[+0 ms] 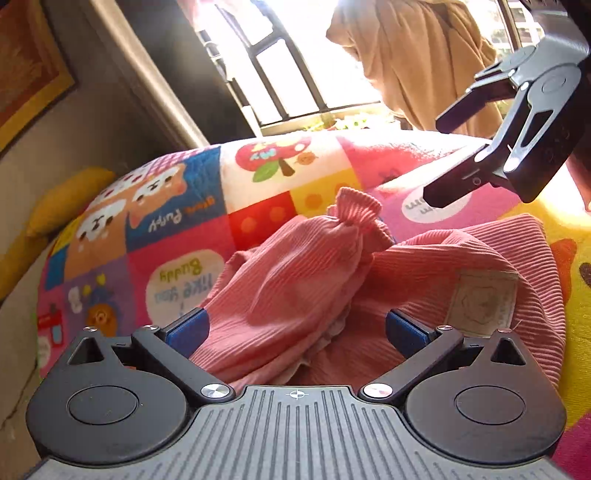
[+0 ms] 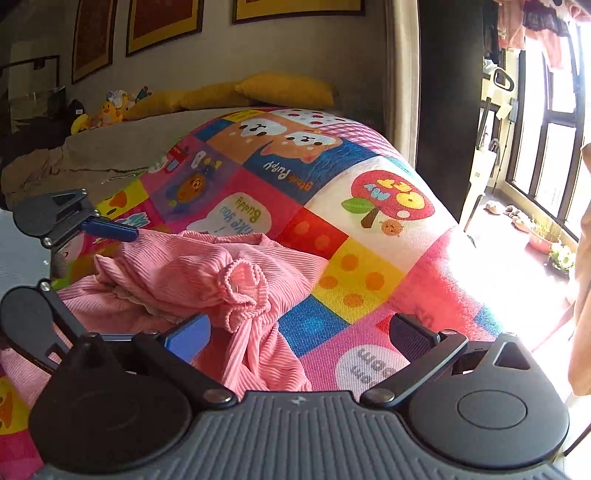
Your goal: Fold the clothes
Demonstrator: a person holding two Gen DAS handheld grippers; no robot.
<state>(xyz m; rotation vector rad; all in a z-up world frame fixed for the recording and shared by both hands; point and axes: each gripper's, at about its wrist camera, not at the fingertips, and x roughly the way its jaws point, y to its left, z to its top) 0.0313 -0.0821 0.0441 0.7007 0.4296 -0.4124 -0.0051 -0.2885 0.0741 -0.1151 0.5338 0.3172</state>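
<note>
A: Where is the garment lying?

B: The pink ribbed garment [image 1: 295, 280] is lying crumpled on the patchwork blanket [image 1: 207, 206] that is covering the bed. One sleeve is lying across the heap, its gathered cuff [image 1: 354, 206] pointing away from the left camera. A pale square label [image 1: 480, 299] is showing on the fabric toward the right of that view.

A: What is the left gripper doing?

B: The left gripper [image 1: 295, 328] is hovering low over the garment with its jaws standing wide apart. The blue pads [image 1: 186, 330] are sitting on either side of the sleeve, and I cannot tell whether they are touching the cloth. Nothing is being pinched between them.

A: And the right one?

B: The right gripper [image 2: 299, 332] is also hanging with its jaws spread apart, gripping nothing. In its own view the cuff and a fold of the garment are lying between and just ahead of the fingers, nearer the left one. From the left camera it is showing at the upper right, above the blanket and near the far edge of the garment.

A: Anything else around?

B: Yellow pillows [image 2: 284, 90] are resting at the head of the bed, framed pictures [image 2: 162, 22] are hanging on the wall, and a tan cloth [image 1: 413, 62] is hanging by the bright window [image 1: 288, 74].
</note>
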